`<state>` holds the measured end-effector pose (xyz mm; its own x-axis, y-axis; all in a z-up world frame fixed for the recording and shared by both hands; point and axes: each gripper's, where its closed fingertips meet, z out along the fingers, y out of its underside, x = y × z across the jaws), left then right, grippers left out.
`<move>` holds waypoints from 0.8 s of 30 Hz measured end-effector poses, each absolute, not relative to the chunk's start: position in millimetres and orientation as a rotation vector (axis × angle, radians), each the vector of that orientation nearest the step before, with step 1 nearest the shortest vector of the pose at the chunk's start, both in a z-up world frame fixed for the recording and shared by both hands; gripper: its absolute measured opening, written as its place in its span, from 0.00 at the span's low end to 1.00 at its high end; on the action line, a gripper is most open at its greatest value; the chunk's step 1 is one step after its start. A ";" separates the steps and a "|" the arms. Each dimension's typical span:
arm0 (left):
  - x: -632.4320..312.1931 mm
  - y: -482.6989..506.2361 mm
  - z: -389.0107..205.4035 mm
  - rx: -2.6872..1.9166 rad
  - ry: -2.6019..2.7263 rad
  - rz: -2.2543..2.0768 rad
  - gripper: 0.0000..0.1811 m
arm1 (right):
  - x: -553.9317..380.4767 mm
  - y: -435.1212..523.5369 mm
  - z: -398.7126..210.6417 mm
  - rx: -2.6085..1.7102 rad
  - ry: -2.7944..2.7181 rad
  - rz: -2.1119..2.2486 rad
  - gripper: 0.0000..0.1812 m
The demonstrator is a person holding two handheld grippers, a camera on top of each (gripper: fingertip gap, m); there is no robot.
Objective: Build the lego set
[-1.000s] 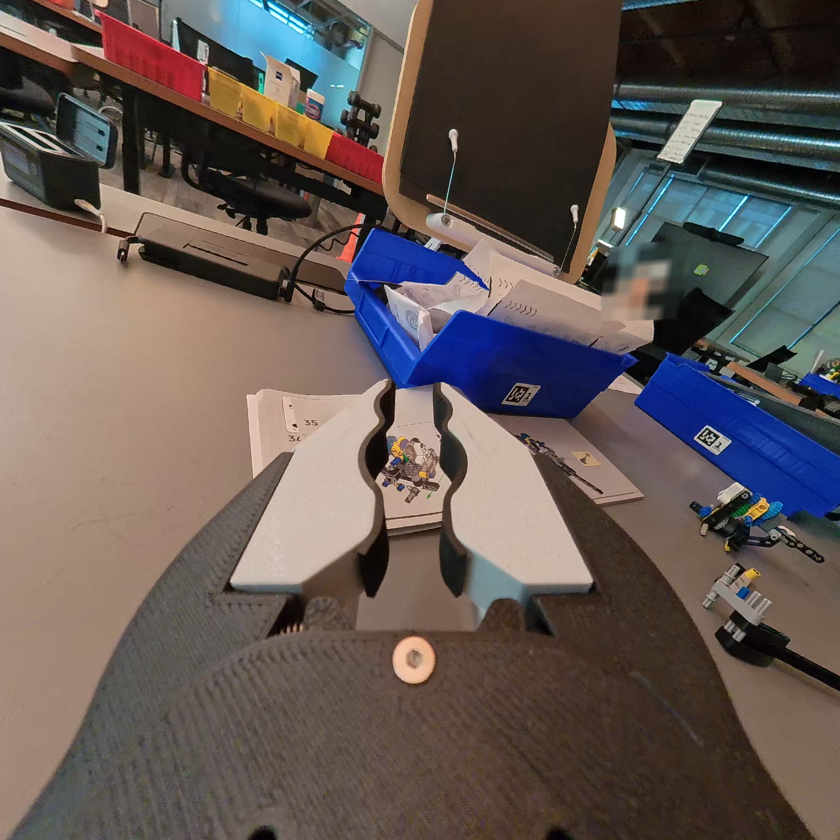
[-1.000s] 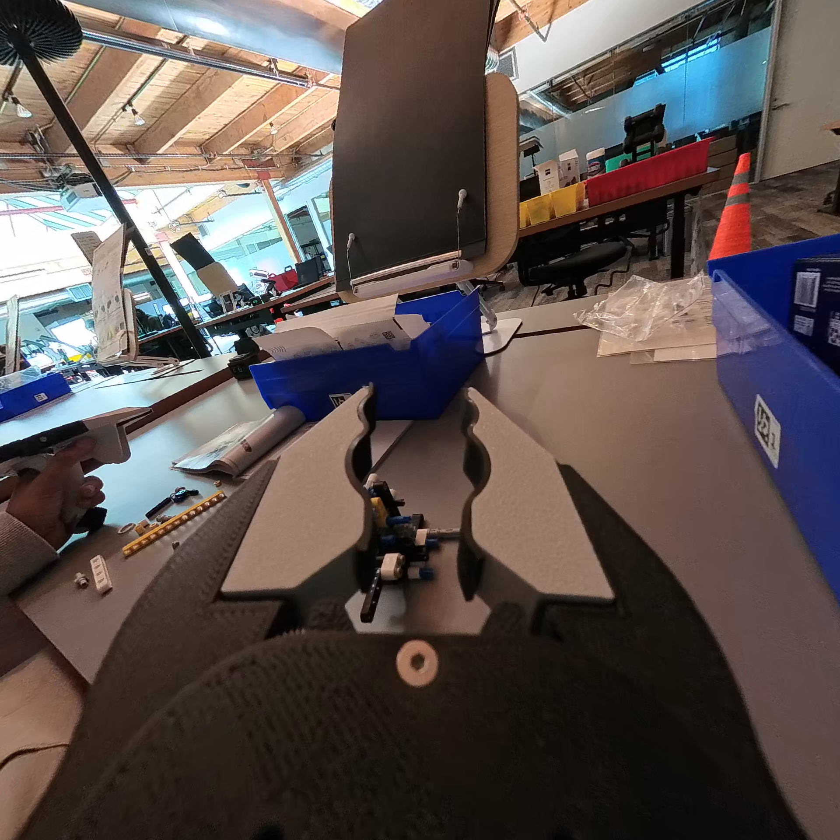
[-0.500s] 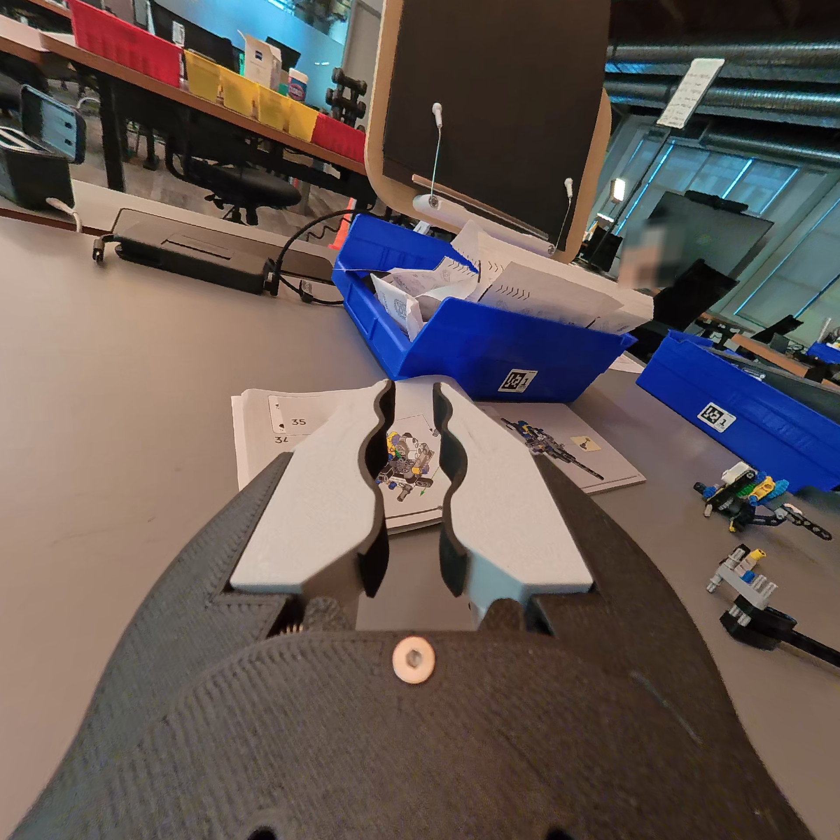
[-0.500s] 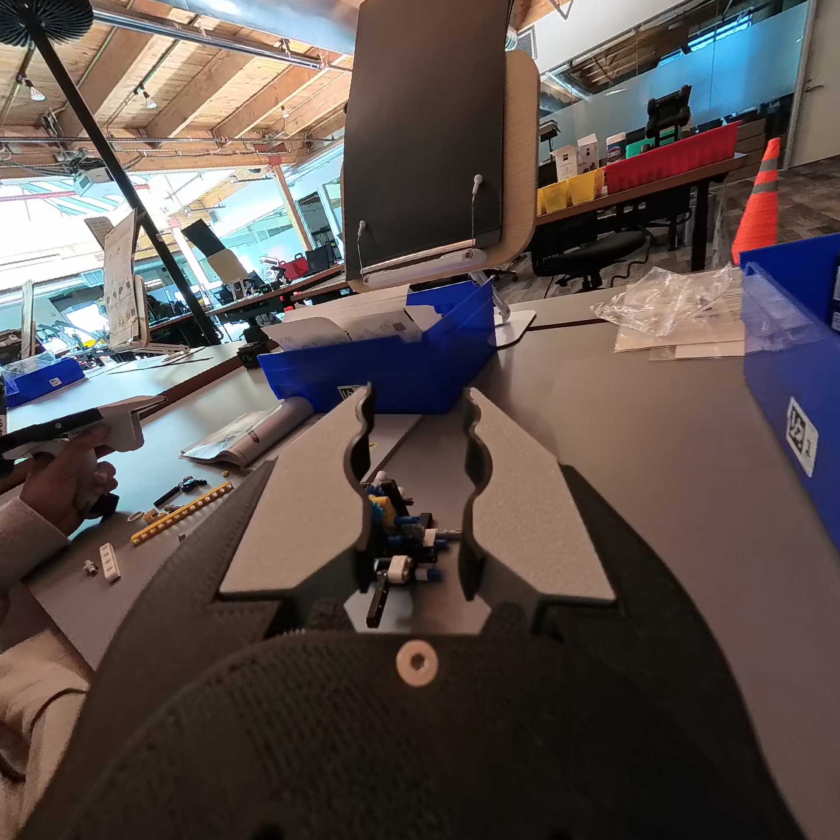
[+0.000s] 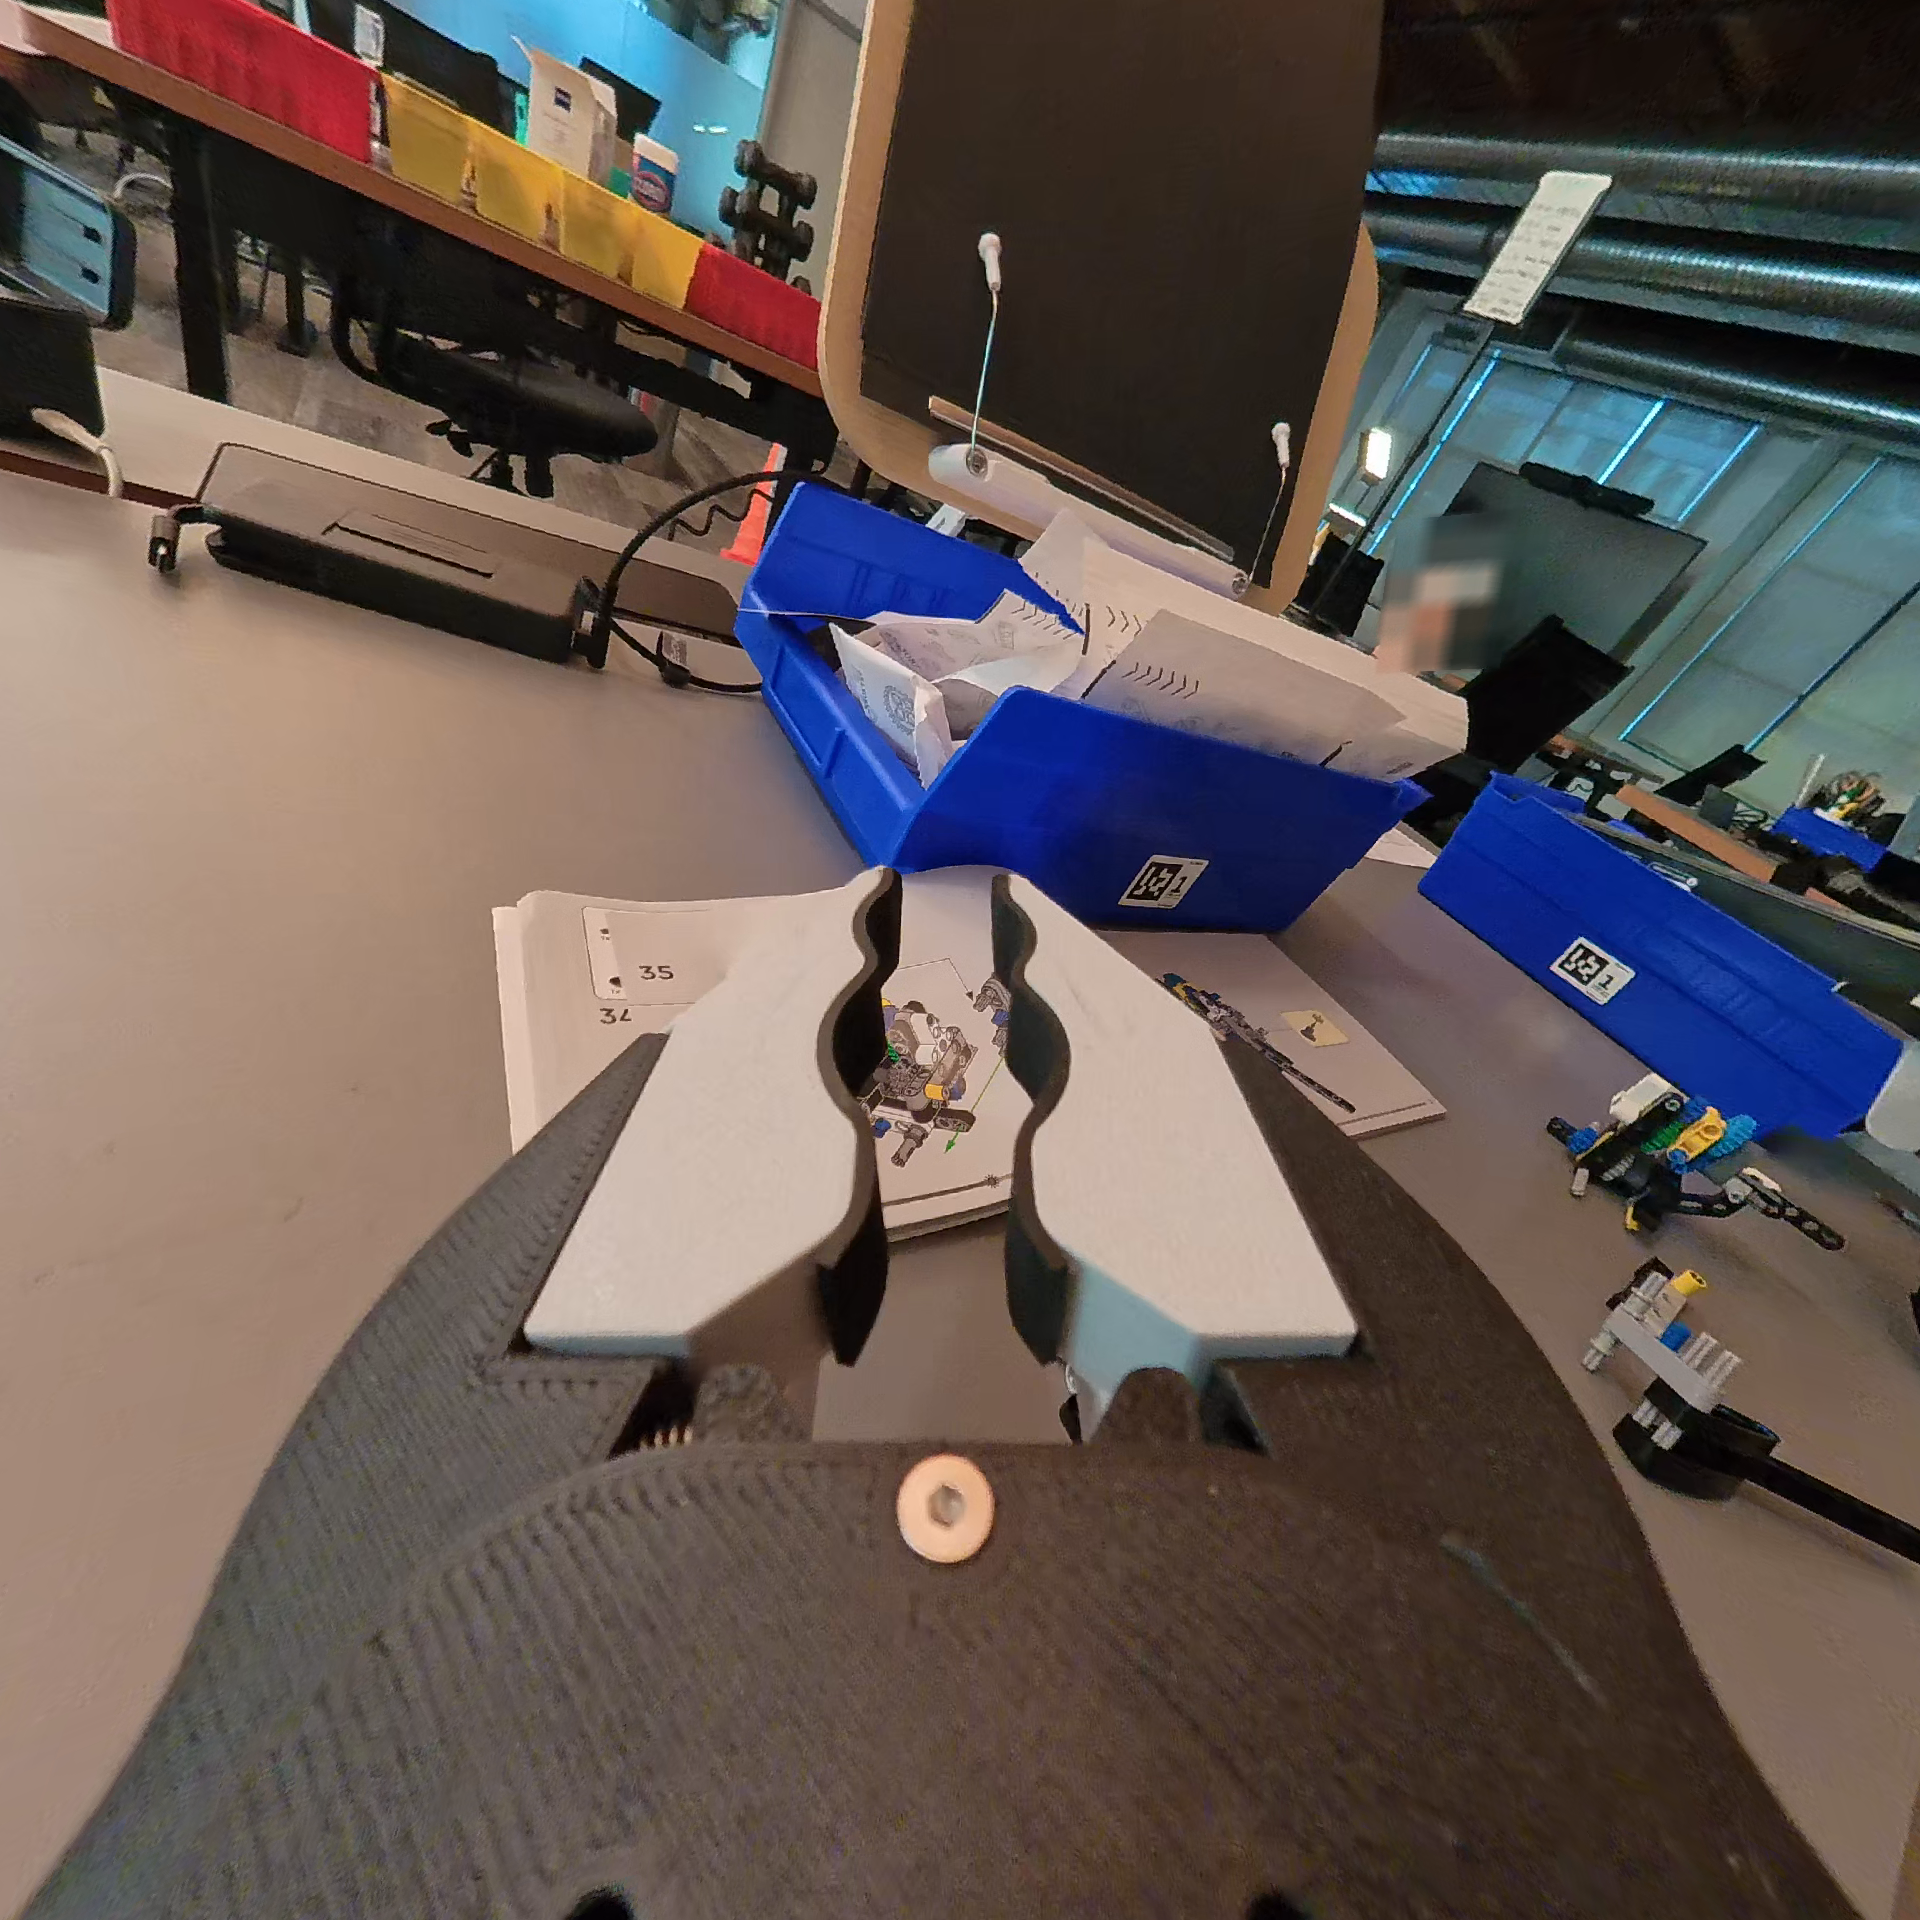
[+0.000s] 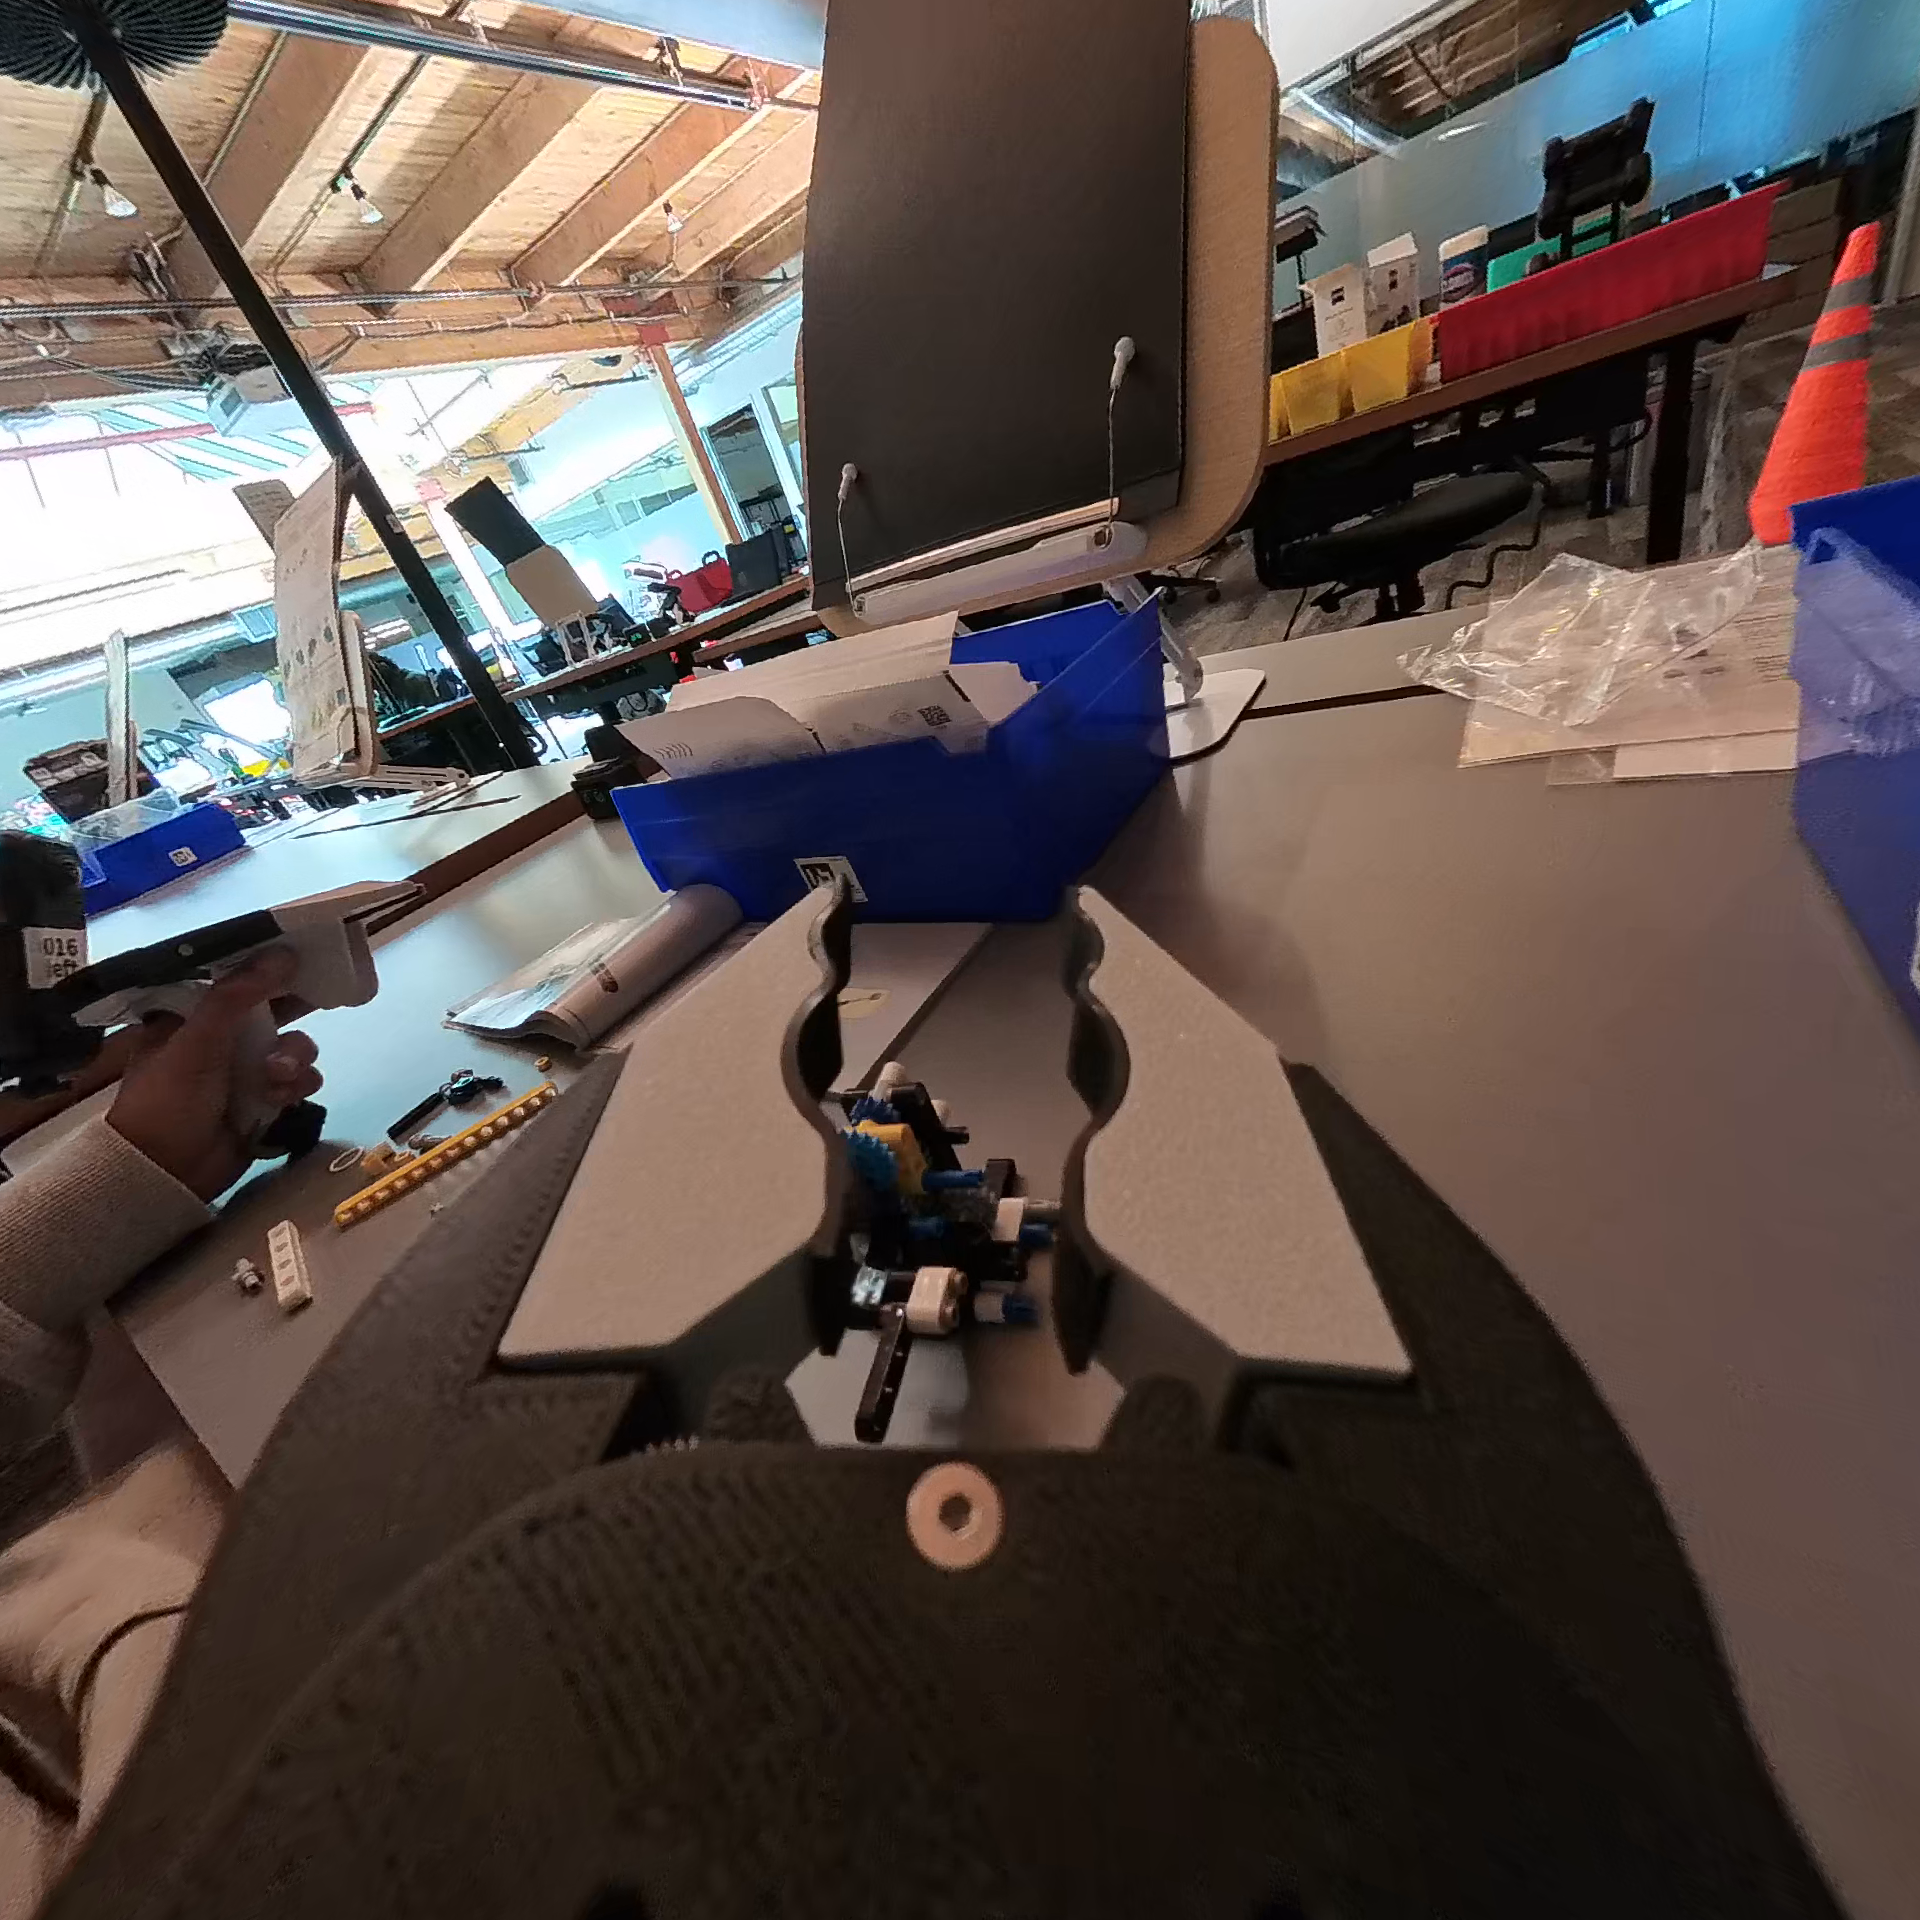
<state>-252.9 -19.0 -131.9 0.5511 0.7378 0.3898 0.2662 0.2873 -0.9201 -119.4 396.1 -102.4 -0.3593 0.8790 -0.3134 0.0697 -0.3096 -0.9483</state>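
My right gripper is shut on a small lego assembly of black, blue, yellow and white parts, held deep between its fingers above the grey table. My left gripper is slightly open and empty, low over the open instruction booklet. It also shows in the right wrist view, held by a hand. A second lego assembly and a small grey sub-assembly lie on the table to the left gripper's right. A yellow beam and a white piece lie near the hand.
A blue bin of paper bags stands behind the booklet, under a dark document holder. Another blue bin stands at the right. A black box with a cable lies at the back left. A clear plastic bag lies at the back right.
Both views have shifted a little. The hand with the left gripper shows farther right in the right wrist view. The right gripper still holds the assembly; the left stays empty.
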 end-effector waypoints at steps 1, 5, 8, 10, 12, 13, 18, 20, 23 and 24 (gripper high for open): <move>-252.7 -18.9 -131.8 -1.286 -0.989 0.395 0.08 | -120.0 394.9 -102.2 -1.253 -1.323 1.736 0.22; -250.9 -19.6 -130.5 -1.278 -0.983 0.395 0.08 | -125.0 387.7 -102.6 -1.245 -1.342 1.744 0.22; -249.6 -19.8 -130.4 -1.278 -0.982 0.394 0.08 | -128.3 380.0 -105.2 -1.234 -1.379 1.735 0.22; -248.8 -20.2 -130.4 -1.278 -0.982 0.397 0.08 | -128.8 376.3 -105.9 -1.225 -1.396 1.727 0.22; -247.8 -19.8 -130.4 -1.280 -0.982 0.398 0.08 | -128.2 375.1 -105.8 -1.217 -1.401 1.722 0.21; -247.5 -19.4 -130.5 -1.281 -0.981 0.398 0.08 | -127.8 375.3 -105.3 -1.217 -1.398 1.724 0.21; -247.4 -17.2 -131.2 -1.291 -0.979 0.395 0.08 | -126.7 378.8 -103.2 -1.228 -1.370 1.752 0.22; -247.9 -16.9 -131.6 -1.290 -0.981 0.387 0.09 | -127.0 378.8 -103.7 -1.231 -1.370 1.756 0.22; -248.2 -16.8 -132.0 -1.290 -0.983 0.382 0.09 | -127.5 377.3 -104.7 -1.228 -1.381 1.749 0.22; -248.3 -16.9 -132.0 -1.289 -0.983 0.382 0.09 | -127.7 377.2 -105.0 -1.227 -1.385 1.744 0.22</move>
